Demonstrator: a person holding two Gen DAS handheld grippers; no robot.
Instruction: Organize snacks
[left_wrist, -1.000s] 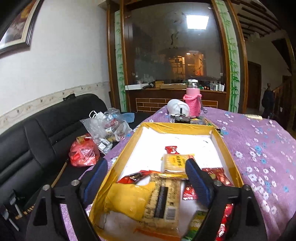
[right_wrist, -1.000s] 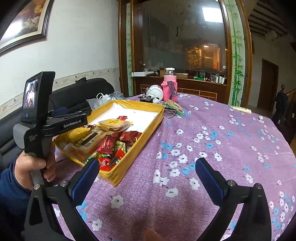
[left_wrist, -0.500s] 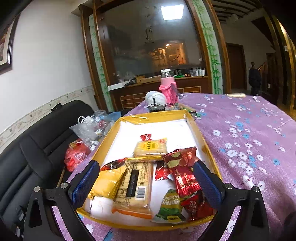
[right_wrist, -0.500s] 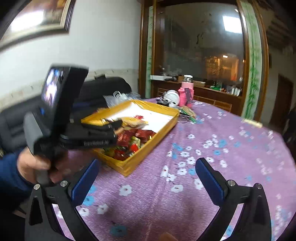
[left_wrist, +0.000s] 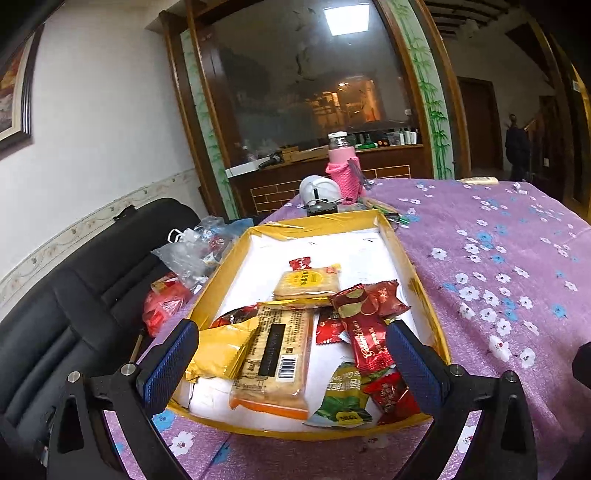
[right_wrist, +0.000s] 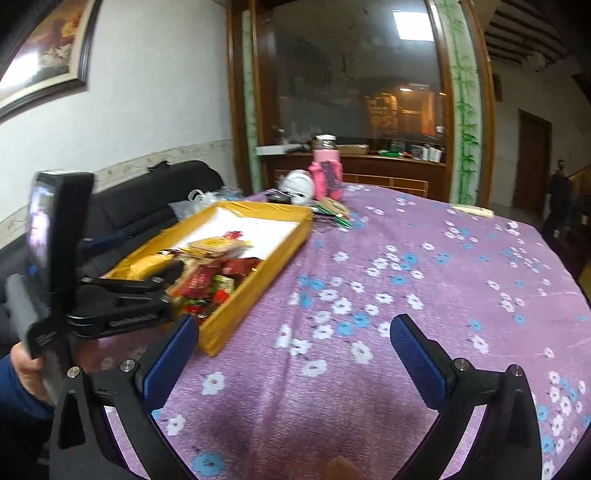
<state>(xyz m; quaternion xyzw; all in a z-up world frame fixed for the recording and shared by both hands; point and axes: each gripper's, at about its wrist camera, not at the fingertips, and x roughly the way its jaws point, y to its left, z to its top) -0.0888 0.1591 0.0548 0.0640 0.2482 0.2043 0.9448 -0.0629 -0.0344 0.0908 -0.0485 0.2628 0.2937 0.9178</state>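
A yellow box lid (left_wrist: 410, 266) (right_wrist: 258, 273) with a white floor lies on the purple flowered tablecloth and holds several snack packs. Nearest me are a long cracker pack (left_wrist: 275, 354), a yellow bag (left_wrist: 218, 349), a red wafer pack (left_wrist: 364, 332) and a green packet (left_wrist: 343, 398). Further in lies a small biscuit pack (left_wrist: 308, 284). My left gripper (left_wrist: 291, 363) hovers at the lid's near end, jaws wide open, nothing pressed between them. In the right wrist view a hand holds this left gripper (right_wrist: 125, 295) at the lid. My right gripper (right_wrist: 293, 356) stands open over bare cloth.
A pink-sleeved bottle (left_wrist: 343, 168), a white bowl-like object (left_wrist: 317, 188) and small items stand beyond the lid. Plastic bags (left_wrist: 192, 254) and a red pack (left_wrist: 166, 302) lie on a black sofa (left_wrist: 74, 295) at left. A person stands in a far doorway (left_wrist: 517, 147).
My left gripper pulled back from inside the lid to its near end, and its jaws widened. The right gripper barely shifted over the cloth.
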